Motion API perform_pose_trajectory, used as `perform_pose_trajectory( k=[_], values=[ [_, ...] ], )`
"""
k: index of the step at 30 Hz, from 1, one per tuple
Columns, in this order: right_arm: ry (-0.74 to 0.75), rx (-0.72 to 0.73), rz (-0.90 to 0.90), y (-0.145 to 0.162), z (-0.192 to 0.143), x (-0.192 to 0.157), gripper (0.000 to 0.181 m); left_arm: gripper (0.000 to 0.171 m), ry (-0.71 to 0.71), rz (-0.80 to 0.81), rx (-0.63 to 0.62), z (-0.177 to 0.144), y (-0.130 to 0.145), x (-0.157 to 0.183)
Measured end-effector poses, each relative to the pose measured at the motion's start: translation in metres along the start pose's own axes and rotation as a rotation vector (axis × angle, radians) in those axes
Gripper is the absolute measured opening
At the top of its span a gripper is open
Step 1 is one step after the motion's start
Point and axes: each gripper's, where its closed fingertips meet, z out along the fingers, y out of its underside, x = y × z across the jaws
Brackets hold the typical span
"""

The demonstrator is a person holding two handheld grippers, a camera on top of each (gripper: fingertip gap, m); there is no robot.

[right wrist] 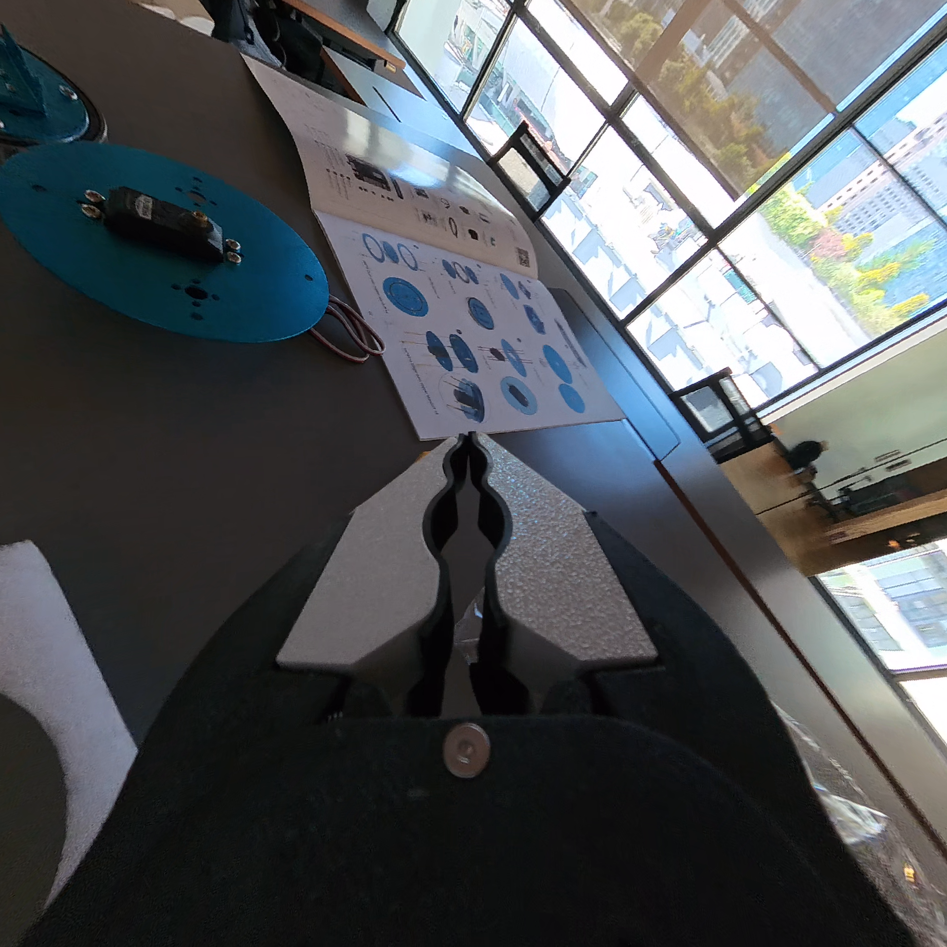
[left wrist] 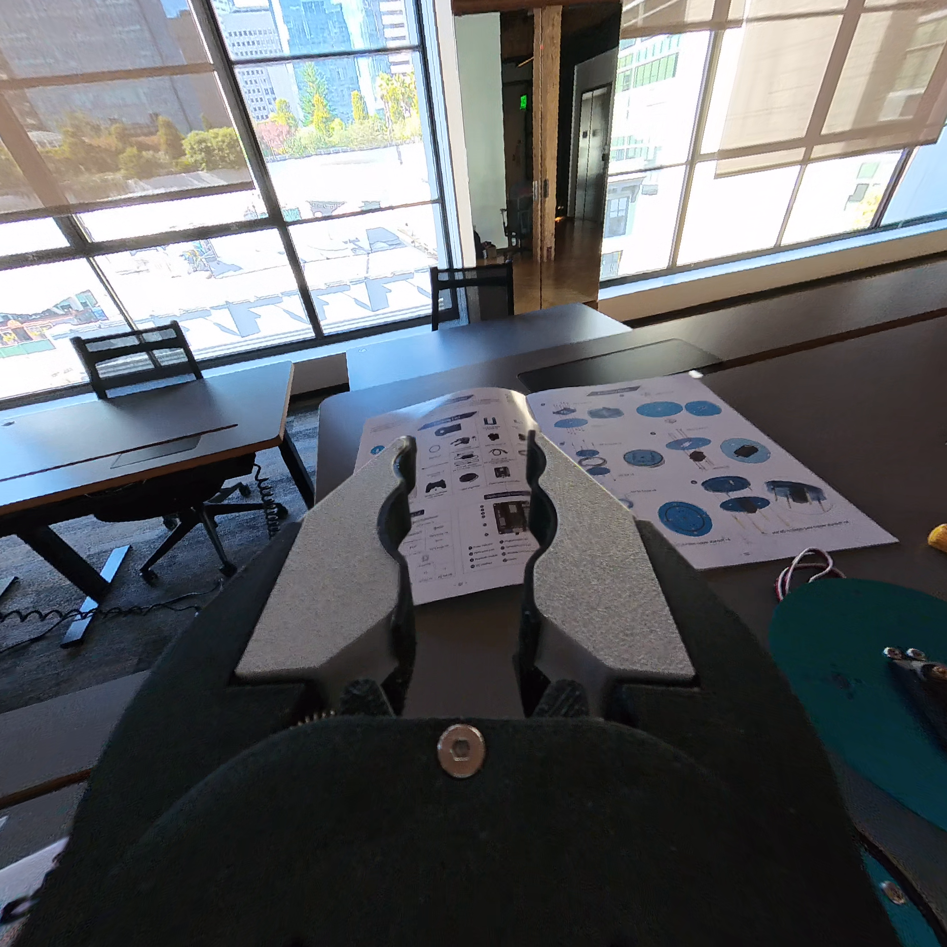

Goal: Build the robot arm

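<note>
Teal disc: a round teal plate (right wrist: 159, 241) lies flat on the dark table (right wrist: 215, 410), upper left of the right wrist view; the same plate sits at the right edge of the left wrist view.
Black block: a small black unit (right wrist: 166, 220) is fixed across the plate's middle with brass screws at both ends, so that much looks assembled.
Wires: a red and white lead (right wrist: 353, 333) loops out from under the plate's rim toward the booklet.
Booklet: an open printed booklet (left wrist: 615, 476) lies flat at the centre of the left wrist view, just beyond the plate.
Second teal part: another teal piece (right wrist: 36, 97) stands in the upper left corner; its state is unclear.
Left gripper: the left gripper (left wrist: 469, 446) is parted wide and empty, held above the booklet's left page.
Right gripper: the right gripper (right wrist: 469, 440) has its tips closed together, nothing visible between them, near the booklet's lower edge.
White foam: a white foam piece (right wrist: 51, 640) lies at lower left.
</note>
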Motion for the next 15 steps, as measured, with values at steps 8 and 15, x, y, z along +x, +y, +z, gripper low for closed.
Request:
perform_pose_trajectory(
  k=[8, 15],
  values=[
    [0.113, 0.084, -0.065, -0.021, -0.016, 0.015, 0.000, 0.043, -0.016, -0.181, 0.331, -0.134, -0.077, -0.040],
    [-0.108, 0.294, 0.294, -0.120, -0.044, -0.054, 0.036, 0.042, -0.309, -0.120, 0.082, -0.373, 0.018, -0.167]
  ],
)
